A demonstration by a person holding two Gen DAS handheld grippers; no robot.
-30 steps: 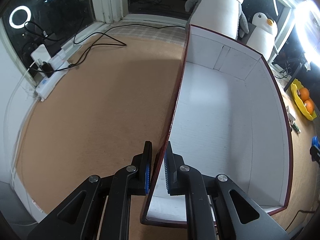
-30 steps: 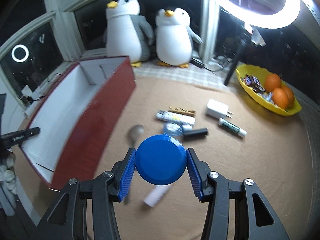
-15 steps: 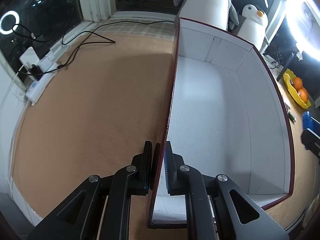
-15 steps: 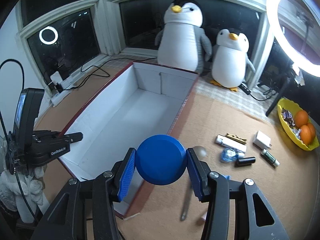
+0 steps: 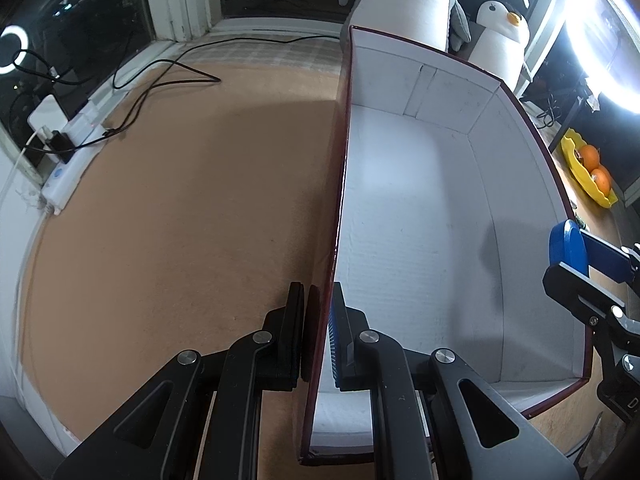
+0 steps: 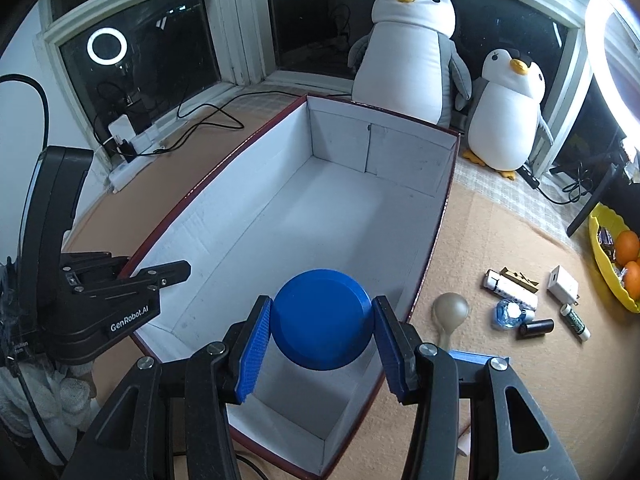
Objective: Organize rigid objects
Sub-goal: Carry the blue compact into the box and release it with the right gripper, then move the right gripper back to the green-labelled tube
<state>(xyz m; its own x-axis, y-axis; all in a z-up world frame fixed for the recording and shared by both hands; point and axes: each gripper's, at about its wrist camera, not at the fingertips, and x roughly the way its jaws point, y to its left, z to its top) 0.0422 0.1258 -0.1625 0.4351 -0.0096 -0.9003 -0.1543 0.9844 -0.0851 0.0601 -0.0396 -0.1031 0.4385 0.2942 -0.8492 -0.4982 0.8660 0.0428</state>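
Note:
A long box, dark red outside and white inside, lies open and empty on the tan mat. My left gripper is shut on the box's left wall; it also shows in the right wrist view. My right gripper is shut on a round blue lid and holds it over the near end of the box. The lid also shows in the left wrist view at the box's right wall.
Right of the box lie a beige spoon, a white tube, a black cylinder, a white charger and a marker. A yellow fruit bowl stands far right. Two plush penguins sit behind. A power strip and cables lie left.
My right gripper has carried the blue lid left from over the mat to above the box's near end. The left gripper keeps its hold on the wall.

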